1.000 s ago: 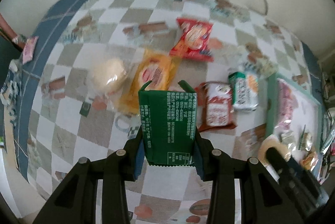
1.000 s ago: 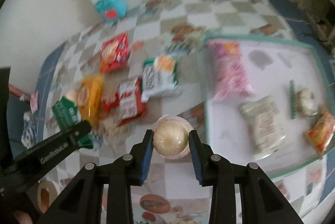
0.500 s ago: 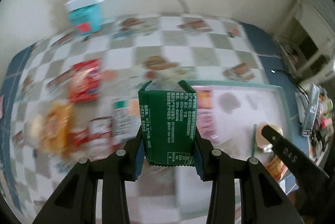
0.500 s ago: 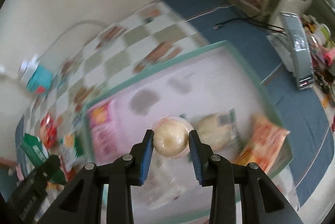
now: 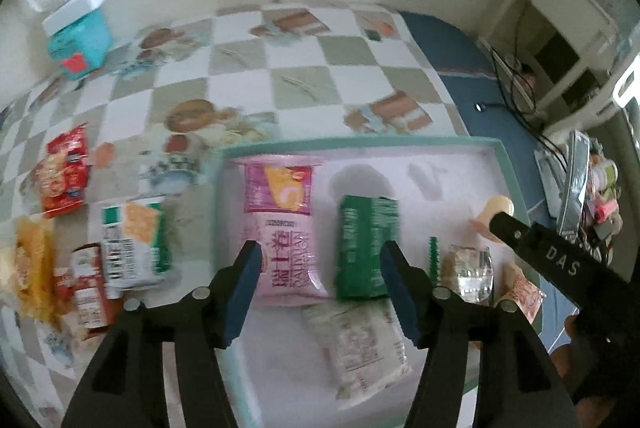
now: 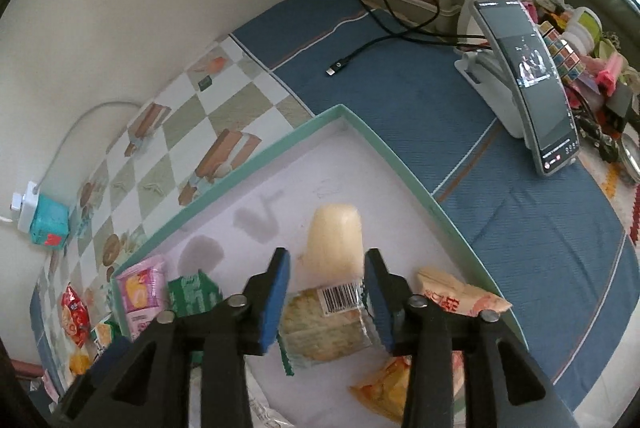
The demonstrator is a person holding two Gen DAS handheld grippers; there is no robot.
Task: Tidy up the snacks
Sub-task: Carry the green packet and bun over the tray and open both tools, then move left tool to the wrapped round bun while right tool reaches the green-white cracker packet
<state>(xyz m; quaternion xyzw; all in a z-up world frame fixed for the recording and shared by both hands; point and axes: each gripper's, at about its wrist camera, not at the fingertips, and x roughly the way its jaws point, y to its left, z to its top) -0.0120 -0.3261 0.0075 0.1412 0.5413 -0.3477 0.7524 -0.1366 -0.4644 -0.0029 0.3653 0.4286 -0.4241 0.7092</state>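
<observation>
A green-rimmed white tray [image 5: 360,143] holds a pink packet [image 5: 282,224], a white packet [image 5: 360,340] and a clear cracker packet [image 6: 320,324]. My left gripper [image 5: 320,260] is open above the tray; the dark green packet [image 5: 366,246] lies loose between its fingers, blurred. My right gripper [image 6: 325,268] is open; the pale round bun [image 6: 335,246] sits free on the tray [image 6: 384,143] just past its fingertips. The green packet also shows in the right wrist view [image 6: 194,294].
On the checked cloth left of the tray lie a red packet [image 5: 66,173], a green-white packet [image 5: 134,240], an orange packet [image 5: 34,268] and others. A teal box [image 5: 78,41] stands by the wall. A phone on a stand [image 6: 528,79] and a cable [image 6: 384,39] are to the right.
Both grippers moved over the tray and opened. The left let go of the green packet, the right let go of the bun; both now lie in the tray.
</observation>
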